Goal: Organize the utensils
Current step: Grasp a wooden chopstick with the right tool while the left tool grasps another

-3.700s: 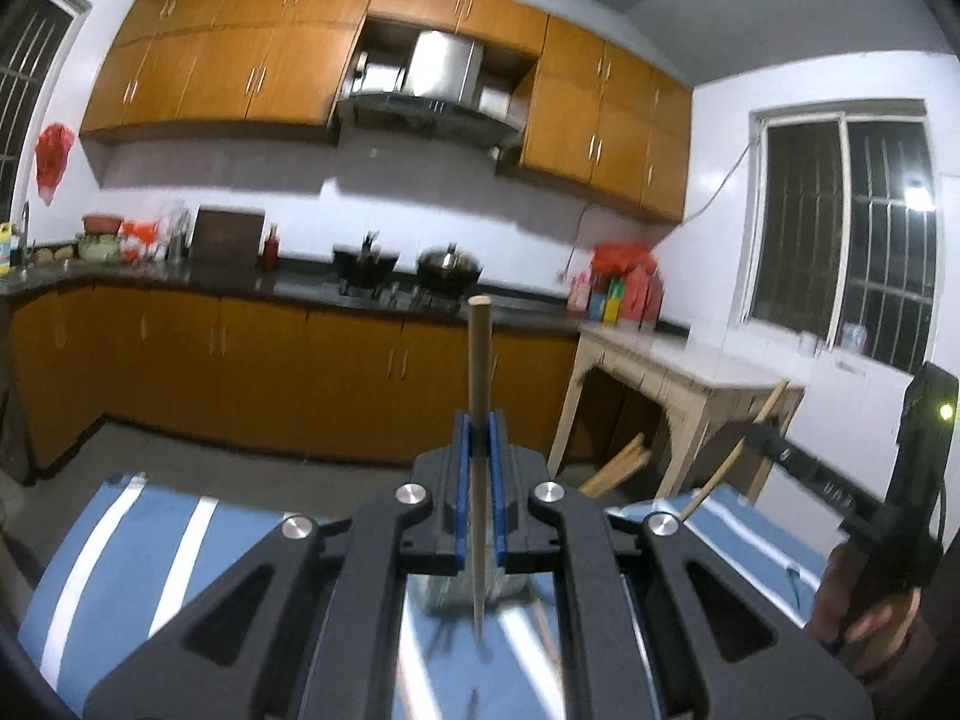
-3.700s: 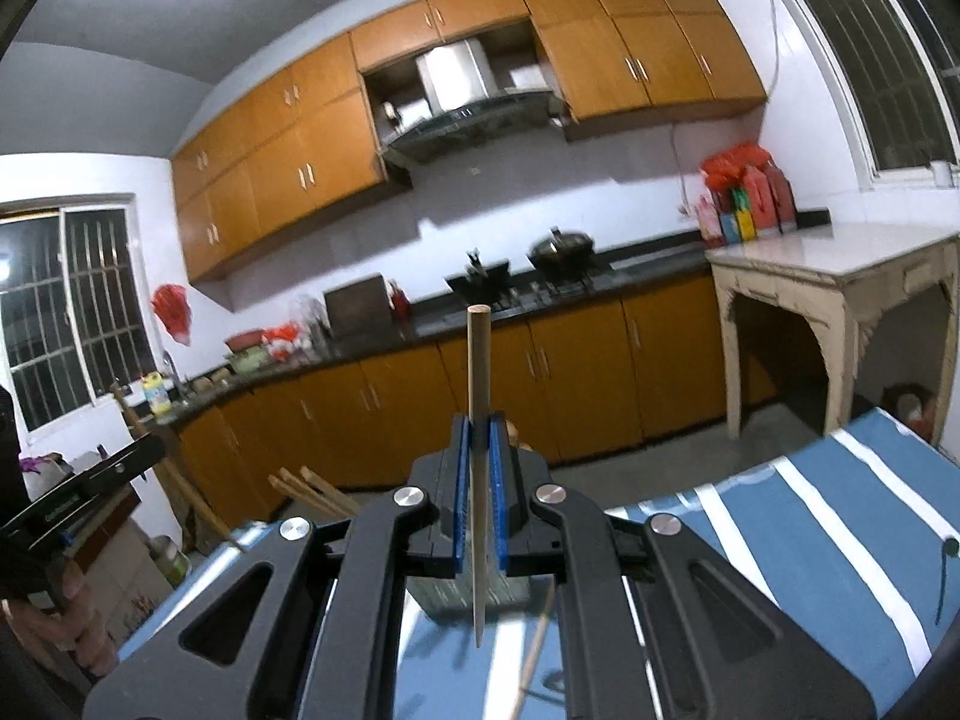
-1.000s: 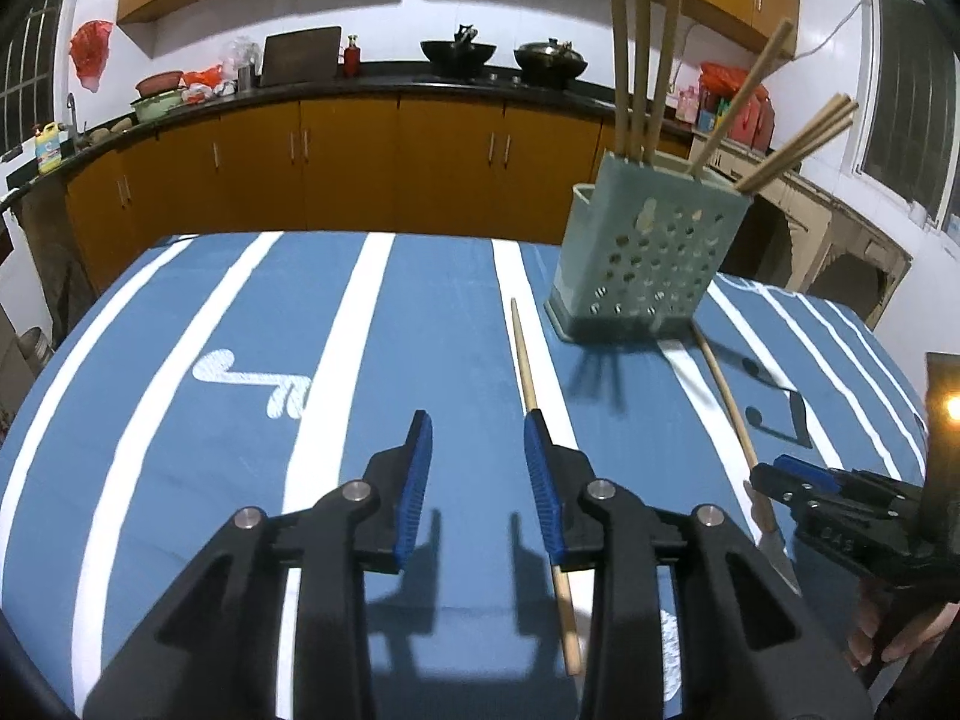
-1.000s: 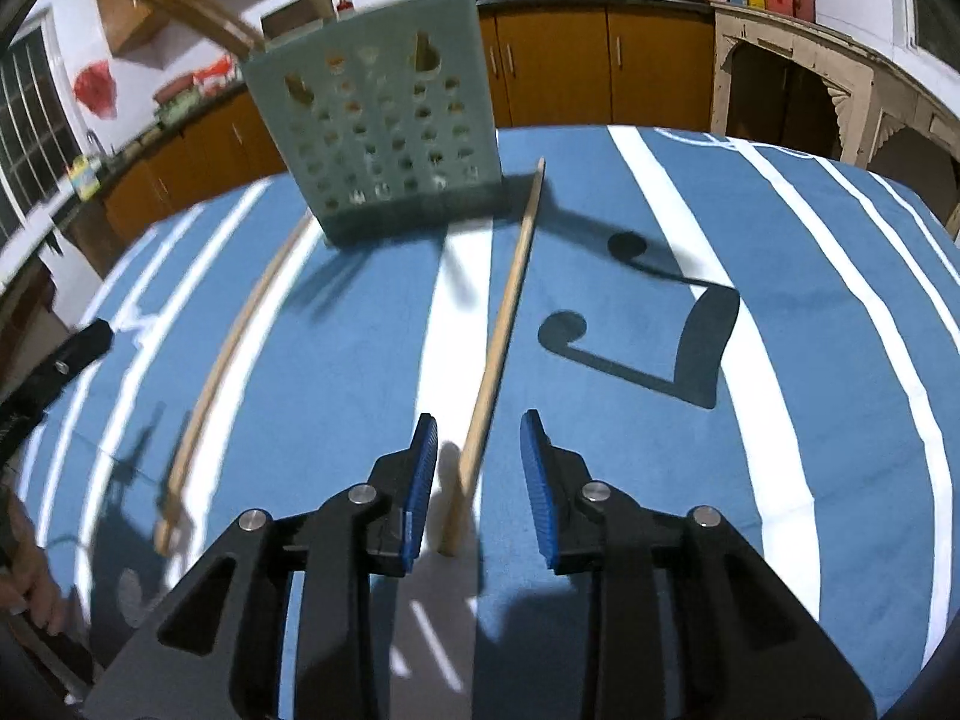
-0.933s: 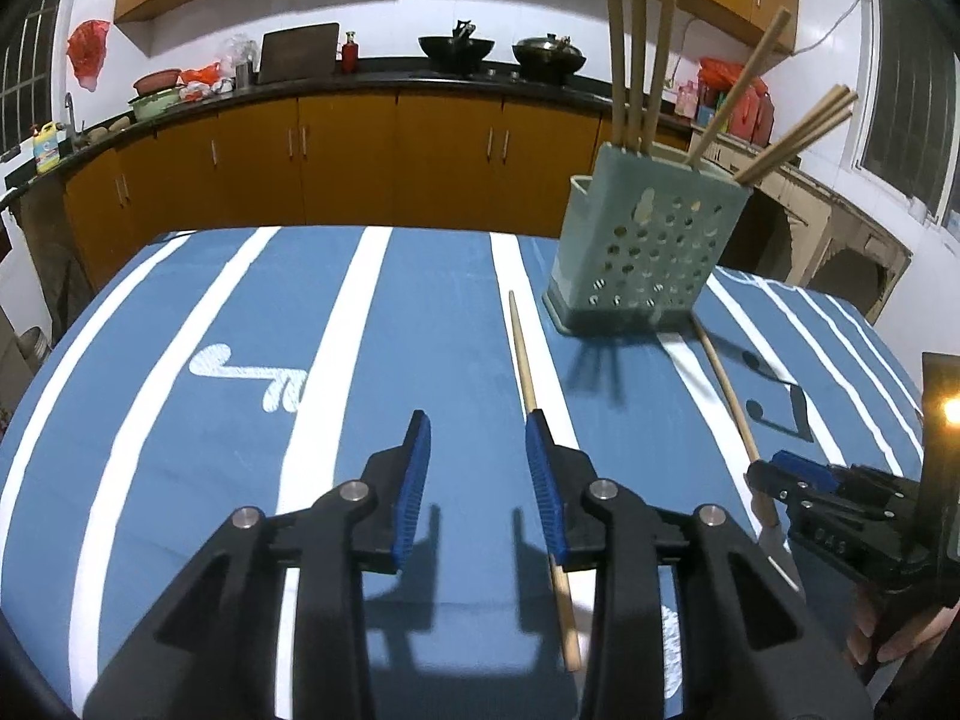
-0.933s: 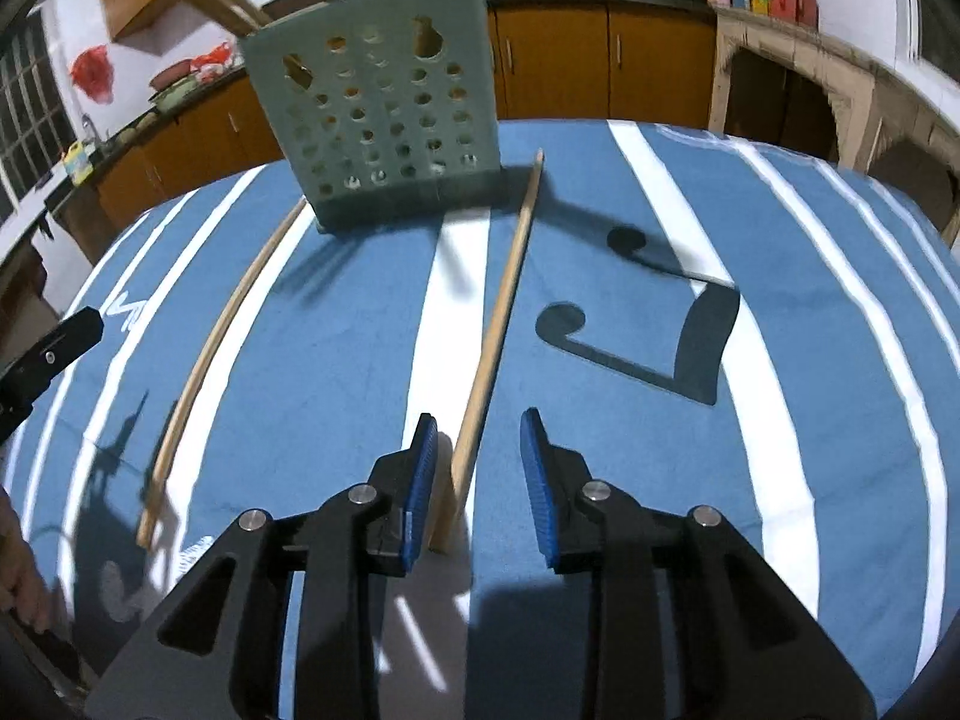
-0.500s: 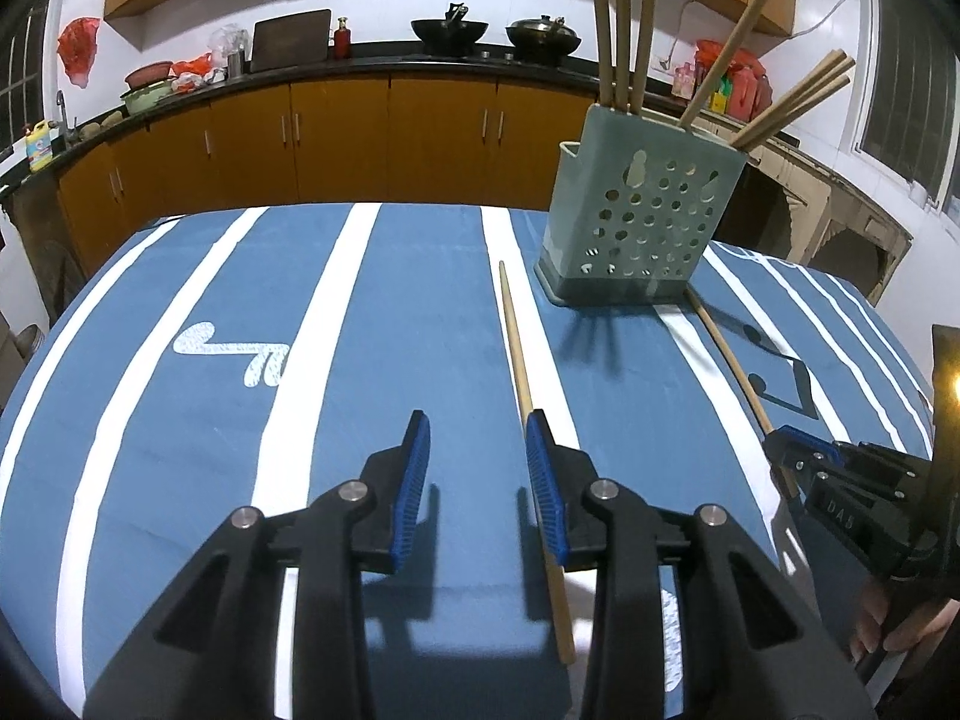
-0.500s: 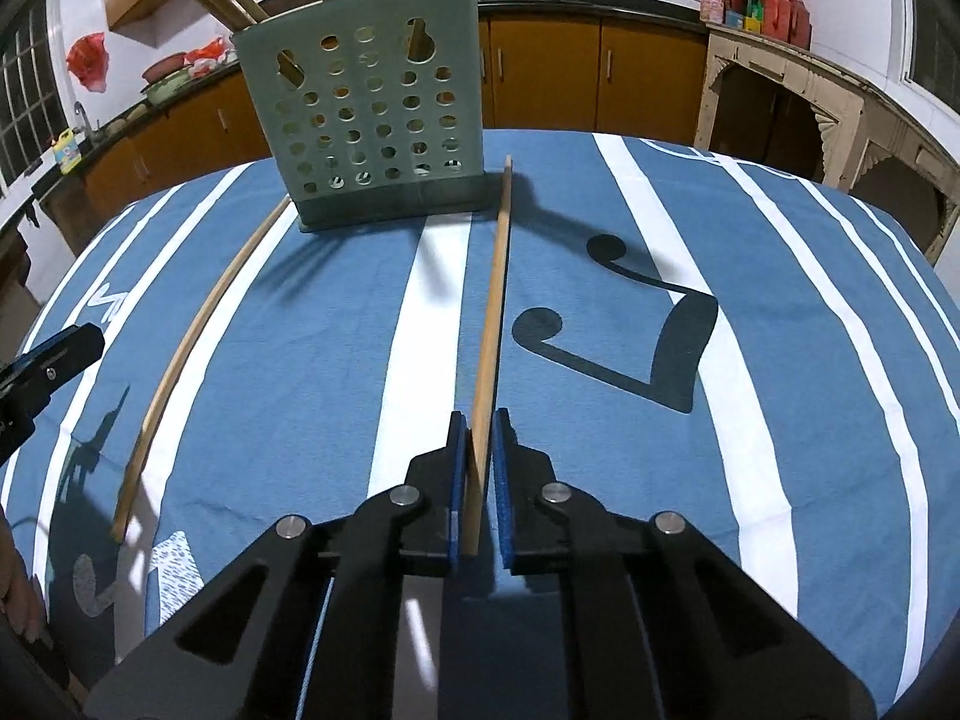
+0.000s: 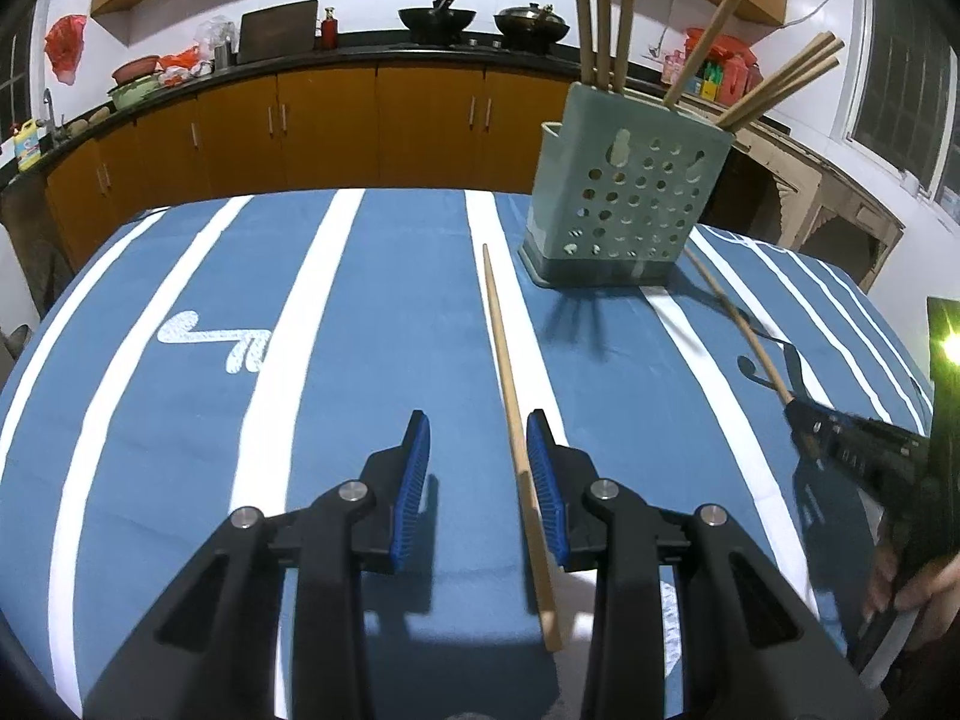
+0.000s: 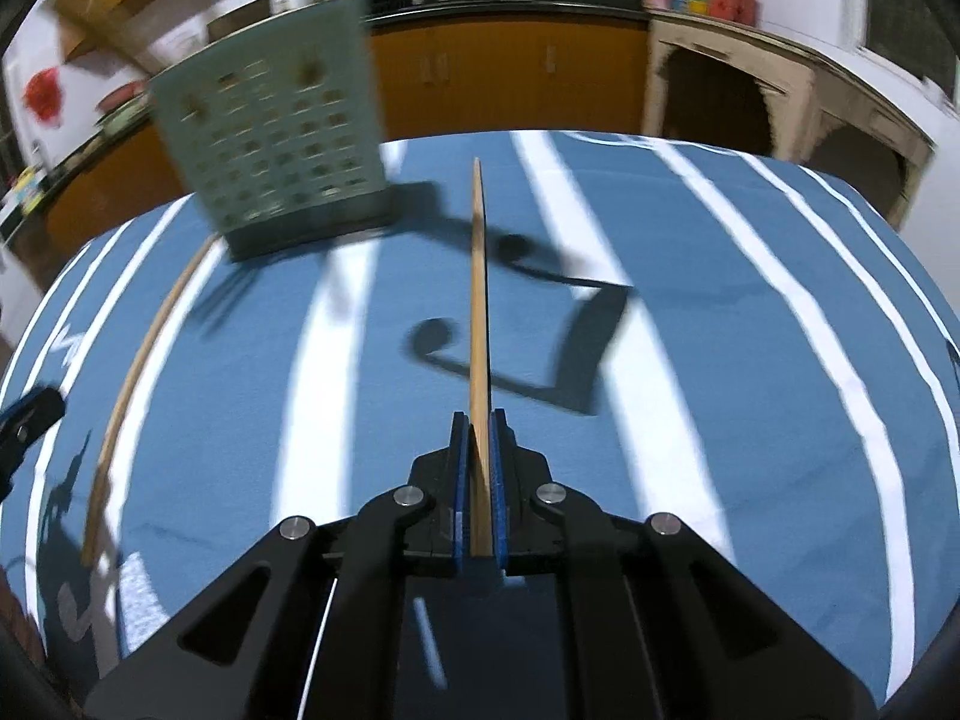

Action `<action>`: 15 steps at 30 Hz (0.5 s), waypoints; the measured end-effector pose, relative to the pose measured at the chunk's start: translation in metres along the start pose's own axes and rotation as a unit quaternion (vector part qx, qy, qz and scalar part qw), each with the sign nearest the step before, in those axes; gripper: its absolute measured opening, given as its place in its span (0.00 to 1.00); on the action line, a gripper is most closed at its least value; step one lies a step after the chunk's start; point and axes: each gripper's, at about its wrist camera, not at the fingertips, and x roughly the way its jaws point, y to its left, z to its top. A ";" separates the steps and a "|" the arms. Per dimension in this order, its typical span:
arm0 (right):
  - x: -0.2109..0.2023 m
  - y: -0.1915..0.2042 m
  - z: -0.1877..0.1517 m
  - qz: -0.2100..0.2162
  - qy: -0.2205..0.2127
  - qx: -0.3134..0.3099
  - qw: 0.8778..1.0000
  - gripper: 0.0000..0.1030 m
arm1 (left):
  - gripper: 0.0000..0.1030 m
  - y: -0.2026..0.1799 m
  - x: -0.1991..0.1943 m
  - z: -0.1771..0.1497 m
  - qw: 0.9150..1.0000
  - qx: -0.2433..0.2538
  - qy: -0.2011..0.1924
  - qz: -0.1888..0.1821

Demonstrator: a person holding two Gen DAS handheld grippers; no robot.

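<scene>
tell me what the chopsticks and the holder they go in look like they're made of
Chopstick on the cloth: likely wood or bamboo, with a tan, matte, slightly tapered shaft. The one in the right gripper looks the same. Holder: probably moulded plastic, pale green, smooth, with punched round drain holes.

There was one perforated green utensil holder (image 9: pixel 624 204) on the striped blue tablecloth (image 9: pixel 372 312). Six wooden chopsticks (image 9: pixel 606 12) stood in it: three upright at the back left, one leaning alone, and two leaning together to the right. Two more wooden chopsticks were outside the holder: one lay flat on the cloth (image 9: pixel 510 396) just left of the holder, and one was pinched between the right gripper's (image 10: pixel 478 468) blue pads. That made eight chopsticks in all. Two grippers were in view, the left gripper (image 9: pixel 477 480) and the right one. On the counter behind sat two dark woks (image 9: pixel 437 17).
</scene>
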 end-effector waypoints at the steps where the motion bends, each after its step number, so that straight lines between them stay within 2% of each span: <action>1: 0.000 -0.004 0.001 -0.003 0.000 0.004 1.000 0.07 | 0.33 -0.001 0.001 0.000 1.000 0.001 0.002 -0.002; 7: 0.001 -0.012 0.000 -0.007 -0.002 0.004 1.000 0.07 | 0.33 -0.012 0.010 -0.005 1.000 0.016 0.024 -0.008; 10: 0.000 -0.013 0.000 -0.004 -0.002 0.004 1.000 0.07 | 0.33 -0.019 0.019 -0.008 0.999 0.031 0.039 0.001; 11: 0.000 -0.013 0.000 -0.003 -0.002 0.004 1.000 0.07 | 0.30 -0.021 0.022 -0.009 0.998 0.035 0.044 0.007; 12: 0.001 -0.013 0.000 -0.002 -0.002 0.003 1.000 0.07 | 0.20 -0.022 0.024 -0.010 0.998 0.037 0.047 0.011; 15: 0.000 -0.013 0.000 0.000 -0.002 0.000 1.000 0.07 | 0.09 -0.021 0.032 -0.013 0.997 0.039 0.059 0.024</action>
